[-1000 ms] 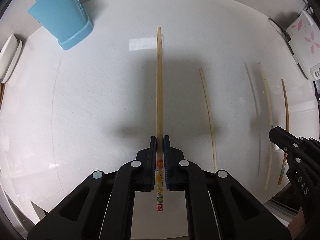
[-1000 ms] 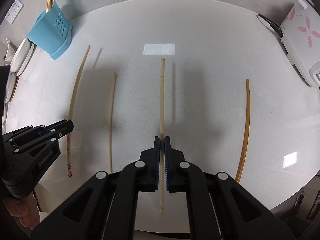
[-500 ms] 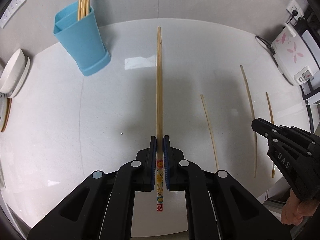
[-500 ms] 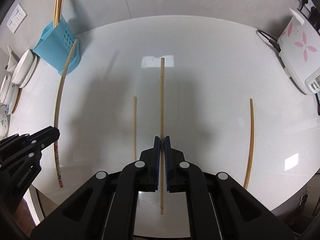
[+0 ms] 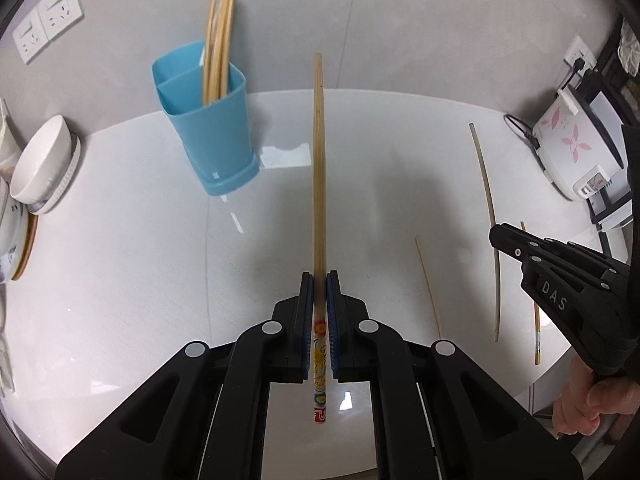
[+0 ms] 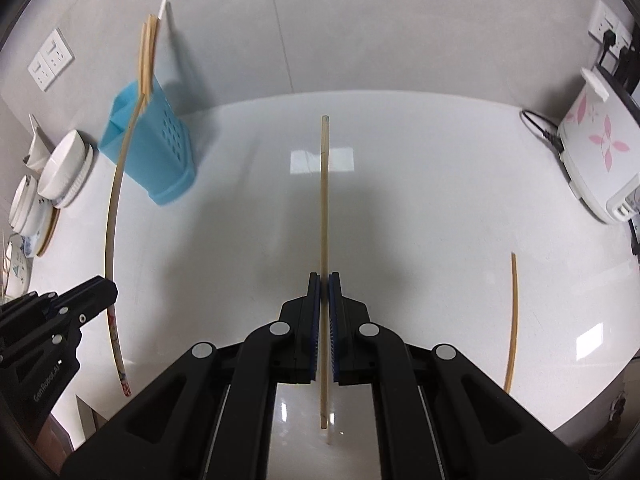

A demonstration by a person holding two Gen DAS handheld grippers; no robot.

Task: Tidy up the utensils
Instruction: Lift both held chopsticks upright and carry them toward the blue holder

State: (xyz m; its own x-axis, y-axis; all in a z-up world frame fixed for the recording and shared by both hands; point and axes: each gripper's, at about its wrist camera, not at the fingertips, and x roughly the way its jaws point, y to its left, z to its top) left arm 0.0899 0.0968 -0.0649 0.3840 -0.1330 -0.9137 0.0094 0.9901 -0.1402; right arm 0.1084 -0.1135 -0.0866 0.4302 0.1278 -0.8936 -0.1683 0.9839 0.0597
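Note:
My left gripper (image 5: 319, 280) is shut on a bamboo chopstick with a painted end (image 5: 319, 168), held up off the white table, tip pointing toward the wall right of the blue utensil holder (image 5: 208, 128). The holder has several chopsticks standing in it. My right gripper (image 6: 324, 280) is shut on a plain chopstick (image 6: 324, 200), also raised above the table. In the right wrist view the left gripper (image 6: 96, 292) and its chopstick (image 6: 114, 208) show at the left, in front of the holder (image 6: 160, 156). The right gripper (image 5: 516, 240) shows at the right of the left wrist view.
Two chopsticks lie on the table in the left wrist view (image 5: 428, 284) (image 5: 536, 320), one in the right wrist view (image 6: 513, 320). White bowls and plates (image 5: 40, 164) stand at the left. A flowered rice cooker (image 6: 596, 148) with a cord sits at the right.
Both grippers have risen and tilted up with their chopsticks. The blue holder now sits closer and lower in both views, and the wall and sockets have come into view.

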